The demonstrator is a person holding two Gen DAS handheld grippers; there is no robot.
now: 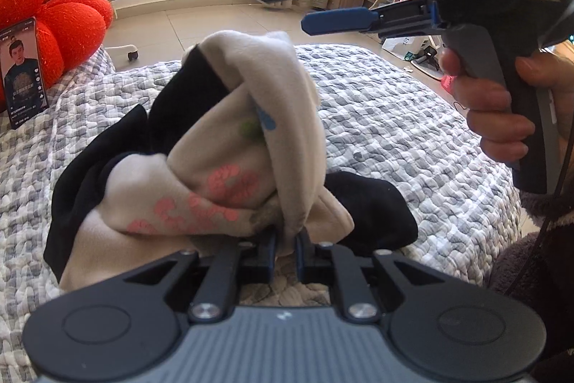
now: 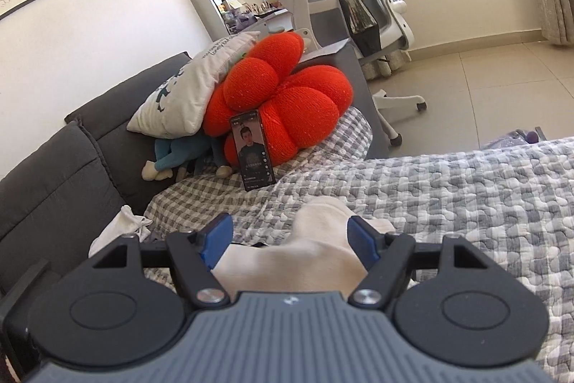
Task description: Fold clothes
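Your left hand-held gripper (image 1: pixel 286 248) is clamped on a fold of the cream fleece garment with black panels and pink, green and blue prints (image 1: pixel 229 146), bunched and lifted over the grey-and-white quilted bed cover (image 1: pixel 394 117). Your right hand-held gripper (image 2: pixel 290 241) stands wide apart, unclamped, cream cloth between its fingers. Only the right view shows the grey sofa (image 2: pixel 53 189); only the left shows your hand (image 1: pixel 498 117).
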